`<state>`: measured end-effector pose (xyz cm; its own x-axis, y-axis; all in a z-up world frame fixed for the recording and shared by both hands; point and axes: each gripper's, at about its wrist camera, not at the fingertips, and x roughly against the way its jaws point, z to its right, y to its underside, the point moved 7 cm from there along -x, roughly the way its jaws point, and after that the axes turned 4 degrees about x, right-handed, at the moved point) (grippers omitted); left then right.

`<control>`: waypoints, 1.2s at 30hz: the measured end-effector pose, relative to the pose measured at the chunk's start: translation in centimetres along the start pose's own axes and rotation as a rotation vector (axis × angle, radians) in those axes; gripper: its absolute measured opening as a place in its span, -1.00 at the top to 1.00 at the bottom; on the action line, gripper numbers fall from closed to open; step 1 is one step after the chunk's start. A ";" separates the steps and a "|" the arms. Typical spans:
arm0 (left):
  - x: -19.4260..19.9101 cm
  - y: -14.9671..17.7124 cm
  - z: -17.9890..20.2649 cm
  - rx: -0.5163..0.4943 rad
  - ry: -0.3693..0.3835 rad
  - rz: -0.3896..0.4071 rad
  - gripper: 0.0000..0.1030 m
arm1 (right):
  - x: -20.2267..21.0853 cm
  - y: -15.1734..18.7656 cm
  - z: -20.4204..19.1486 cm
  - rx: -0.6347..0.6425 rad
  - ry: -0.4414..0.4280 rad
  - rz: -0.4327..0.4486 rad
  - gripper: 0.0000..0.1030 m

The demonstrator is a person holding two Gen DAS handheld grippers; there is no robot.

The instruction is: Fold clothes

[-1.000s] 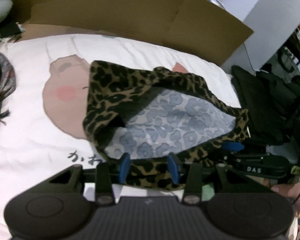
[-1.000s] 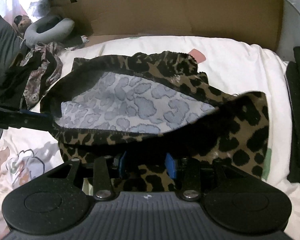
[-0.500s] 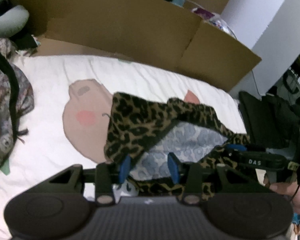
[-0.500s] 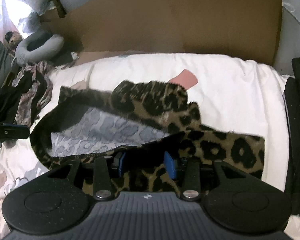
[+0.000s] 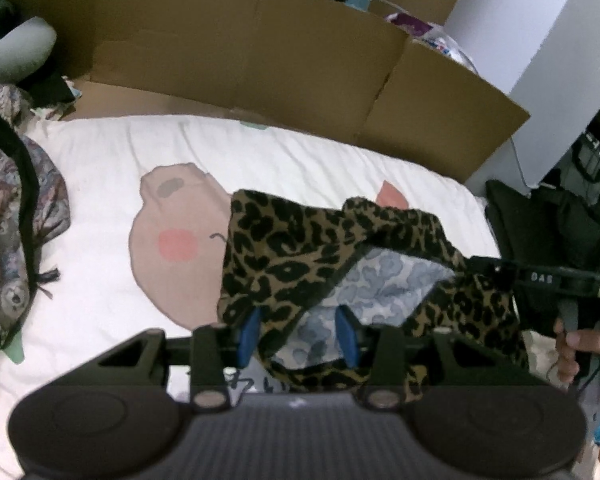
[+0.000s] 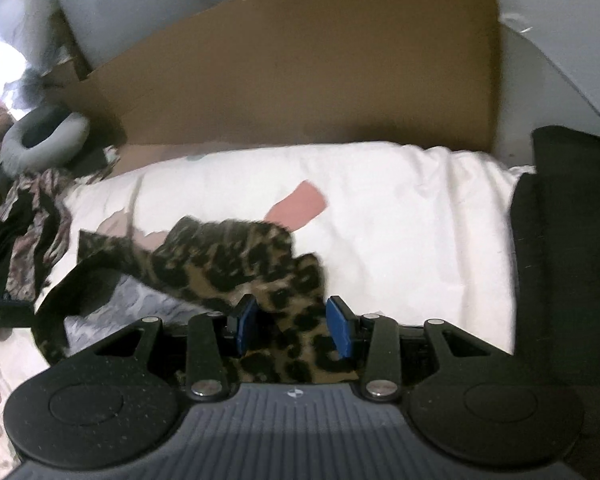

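A leopard-print garment (image 5: 284, 256) with a pale blue-grey inner side hangs between my two grippers above a white bedsheet (image 5: 112, 160) printed with a cartoon face. My left gripper (image 5: 298, 334) is shut on its near edge, blue pads pinching the cloth. My right gripper (image 6: 296, 326) is shut on another part of the garment (image 6: 236, 260), which is bunched and blurred. The right gripper also shows in the left wrist view (image 5: 512, 276) at the garment's right end.
Tall cardboard panels (image 5: 236, 52) stand behind the bed. A floral garment pile (image 5: 8, 216) lies at the left. Black clothing (image 6: 564, 240) is stacked at the right edge. A grey neck pillow (image 6: 44, 136) lies at the far left.
Both grippers have lifted and pulled back with the garment. It has collapsed from a wide spread opening into a narrower bunch, showing more of the white sheet.
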<state>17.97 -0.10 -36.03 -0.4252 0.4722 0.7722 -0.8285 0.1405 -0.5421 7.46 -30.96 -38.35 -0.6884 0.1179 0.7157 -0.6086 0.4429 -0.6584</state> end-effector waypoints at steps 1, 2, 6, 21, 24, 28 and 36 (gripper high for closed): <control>0.2 0.0 -0.2 -0.005 -0.007 0.006 0.08 | 0.4 0.0 0.5 -0.014 0.006 0.008 0.12; 0.4 -0.1 -0.4 -0.013 -0.017 0.011 0.07 | 0.8 0.0 1.0 -0.029 0.012 0.014 0.12; 1.1 0.0 -1.8 -0.034 -0.051 0.017 0.08 | 2.3 0.5 3.1 -0.086 0.040 0.031 0.11; -0.4 1.8 -3.7 -0.100 -0.065 -0.082 0.00 | 3.7 3.9 4.1 -0.135 0.060 -0.013 0.11; 0.0 1.4 -3.3 -0.062 -0.019 -0.078 -0.01 | 3.9 4.0 3.7 -0.124 0.055 -0.014 0.11; -1.1 1.2 -3.5 0.026 -0.020 -0.145 0.07 | 4.0 4.3 2.7 -0.106 0.034 -0.018 0.11; -1.7 -0.8 -4.1 0.189 0.019 -0.168 0.98 | 3.1 6.1 -1.4 -0.030 -0.077 -0.077 0.11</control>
<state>20.85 2.57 -38.26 -0.2707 0.4725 0.8387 -0.9411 0.0535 -0.3339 2.13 -26.66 -39.83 -0.6688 0.0140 0.7434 -0.6501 0.4742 -0.5938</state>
